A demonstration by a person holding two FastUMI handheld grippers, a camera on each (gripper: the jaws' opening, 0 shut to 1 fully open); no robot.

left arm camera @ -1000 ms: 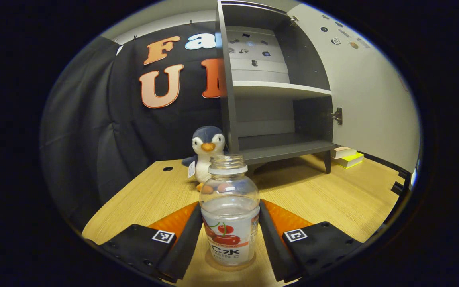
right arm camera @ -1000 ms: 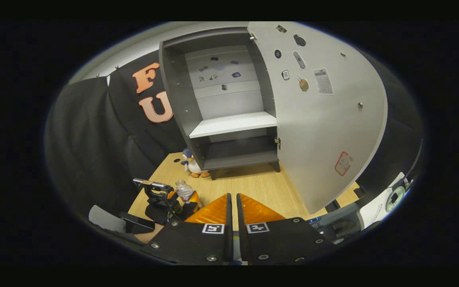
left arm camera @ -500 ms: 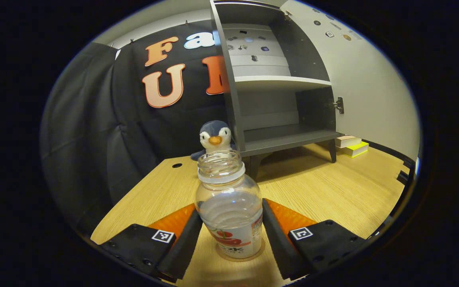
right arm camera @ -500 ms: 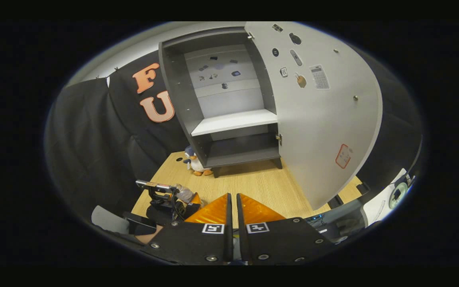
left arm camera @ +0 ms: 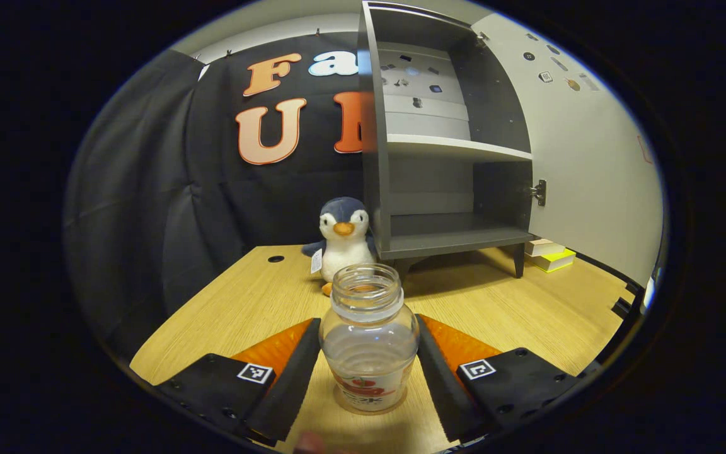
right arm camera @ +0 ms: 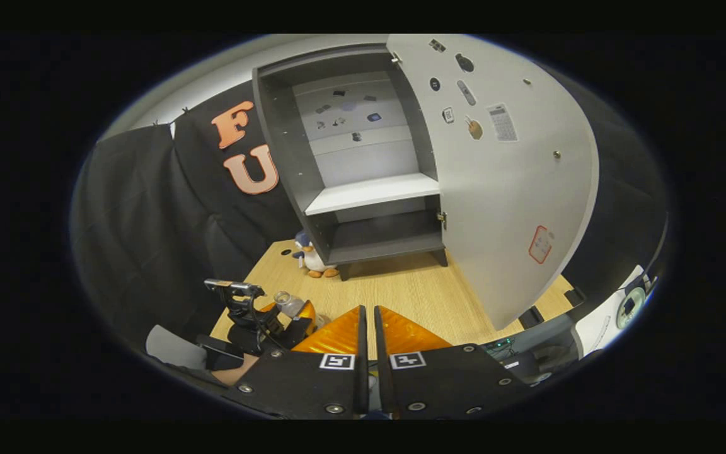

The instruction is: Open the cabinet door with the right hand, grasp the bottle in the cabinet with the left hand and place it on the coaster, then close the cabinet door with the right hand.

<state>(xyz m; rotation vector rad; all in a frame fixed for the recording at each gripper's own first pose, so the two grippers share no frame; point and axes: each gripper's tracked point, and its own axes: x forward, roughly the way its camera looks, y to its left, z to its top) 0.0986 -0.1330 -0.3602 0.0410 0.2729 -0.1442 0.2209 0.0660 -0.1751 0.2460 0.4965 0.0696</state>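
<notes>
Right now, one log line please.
left gripper: shut on bottle, over table | right gripper: shut, empty | cabinet door: open

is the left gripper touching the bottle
Touching. In the left gripper view both fingers of the left gripper press flat against the sides of the bottle, no gap showing.

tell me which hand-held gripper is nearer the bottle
Left. The left hand-held gripper has the bottle between its fingers; the right hand-held gripper sits off to the side, fingers together, facing the open cabinet.
</notes>
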